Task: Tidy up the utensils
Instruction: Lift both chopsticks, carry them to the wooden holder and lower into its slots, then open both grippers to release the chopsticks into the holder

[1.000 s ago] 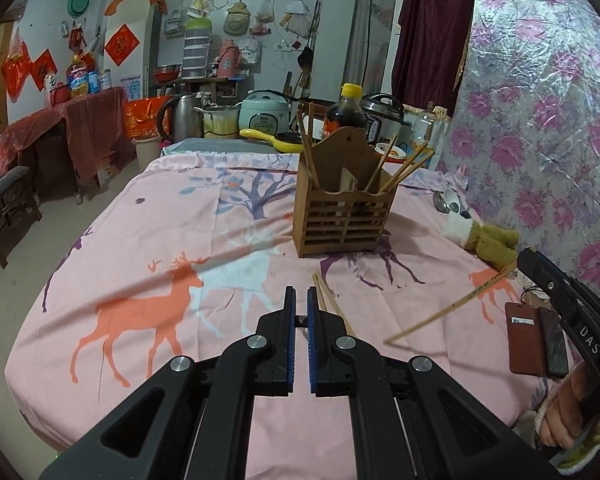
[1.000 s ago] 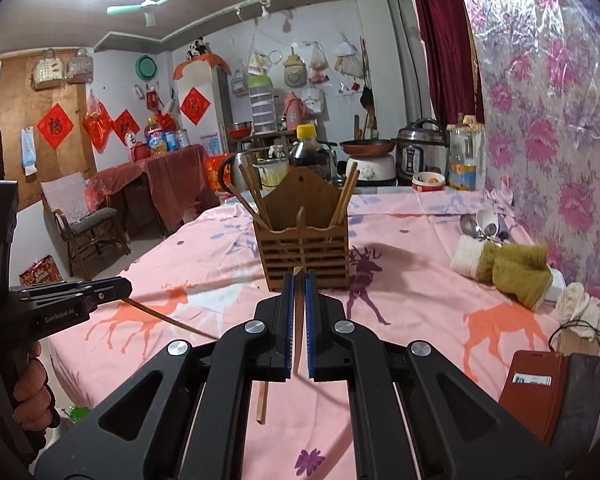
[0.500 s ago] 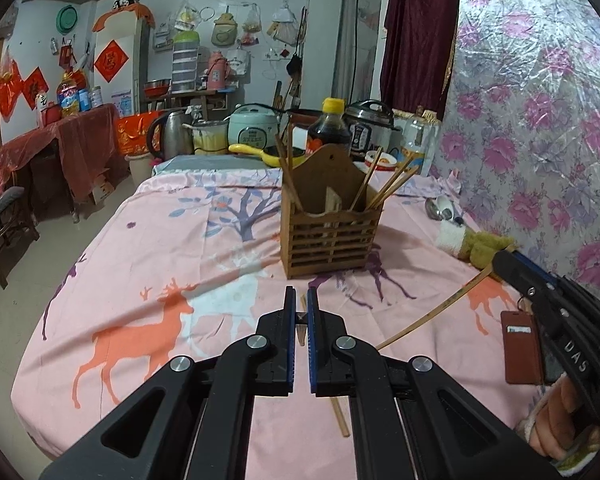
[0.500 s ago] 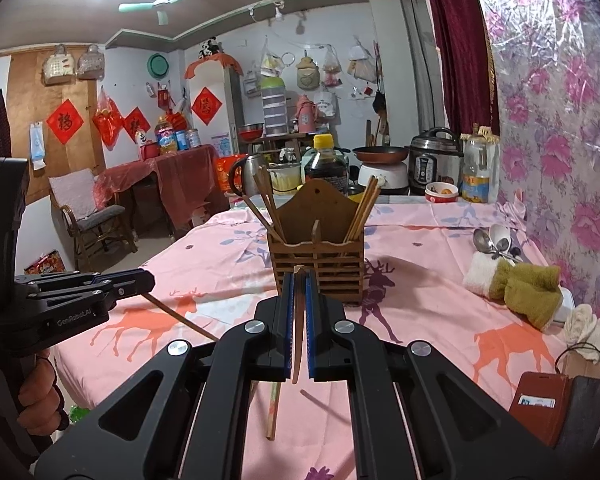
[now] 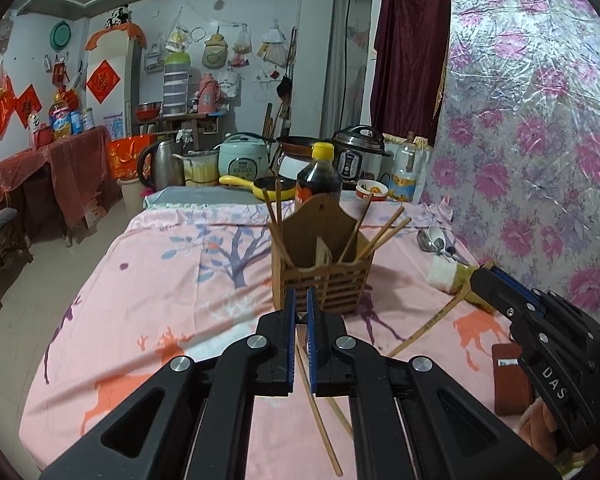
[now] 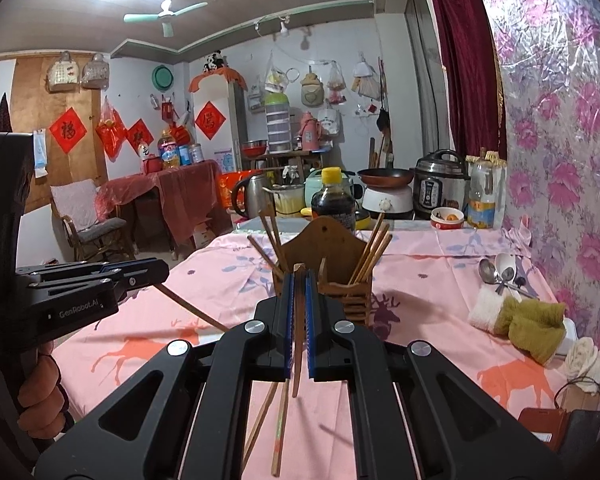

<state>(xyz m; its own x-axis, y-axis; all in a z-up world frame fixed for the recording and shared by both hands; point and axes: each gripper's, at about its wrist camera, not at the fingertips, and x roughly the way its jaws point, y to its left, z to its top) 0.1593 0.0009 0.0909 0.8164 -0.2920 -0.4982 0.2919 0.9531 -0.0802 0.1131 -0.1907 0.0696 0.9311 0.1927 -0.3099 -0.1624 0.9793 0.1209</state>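
Both grippers nearer wooden holder (image 6: 332, 276), left fingers (image 5: 289, 340) and right fingers (image 6: 287, 320) each clenching a slim tan chopstick (image 6: 298, 344)

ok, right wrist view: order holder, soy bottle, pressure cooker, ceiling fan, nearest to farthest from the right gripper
1. holder, on the table just past the right gripper.
2. soy bottle, right behind the holder.
3. pressure cooker, back right, past the table's far end.
4. ceiling fan, overhead, upper left.
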